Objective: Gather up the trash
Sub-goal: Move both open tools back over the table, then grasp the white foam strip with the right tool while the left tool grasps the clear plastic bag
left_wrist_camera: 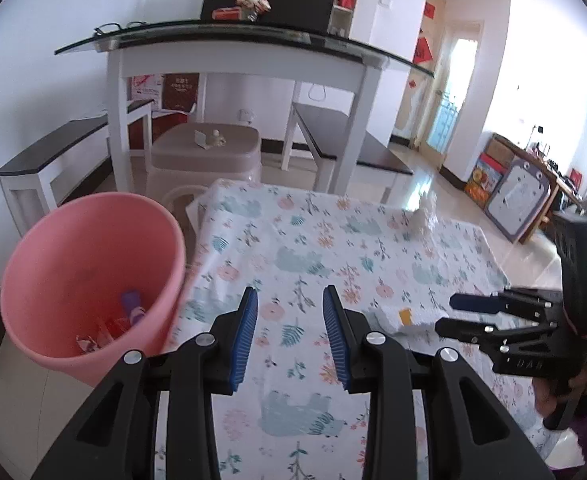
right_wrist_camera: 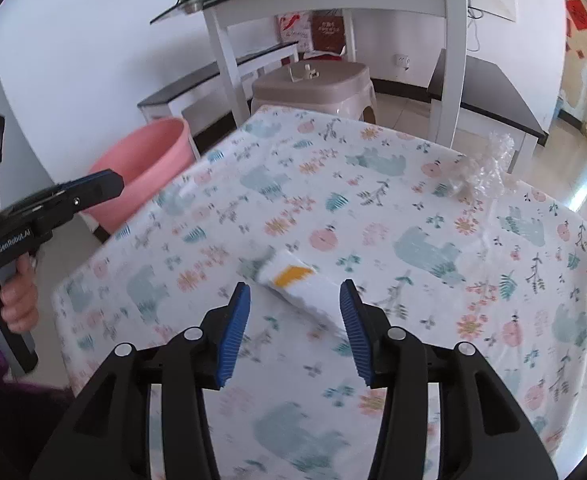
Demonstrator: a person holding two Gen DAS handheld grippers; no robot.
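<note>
A white wrapper with an orange patch [right_wrist_camera: 301, 286] lies flat on the floral tablecloth [right_wrist_camera: 333, 184]. My right gripper [right_wrist_camera: 295, 294] is open, its blue pads either side of the wrapper's near end, not closed on it. In the left wrist view the wrapper [left_wrist_camera: 403, 316] lies just ahead of the right gripper [left_wrist_camera: 447, 314]. My left gripper [left_wrist_camera: 289, 300] is open and empty above the cloth, next to a pink bin [left_wrist_camera: 89, 276] holding scraps. A crumpled clear plastic piece [right_wrist_camera: 489, 168] sits at the table's far right edge [left_wrist_camera: 421, 216].
The pink bin [right_wrist_camera: 149, 164] stands on the floor off the table's left edge. Behind the table are a beige plastic stool [right_wrist_camera: 313, 84], a white glass-topped table [left_wrist_camera: 237, 52] and dark benches [left_wrist_camera: 49, 156]. Tiled floor lies to the right.
</note>
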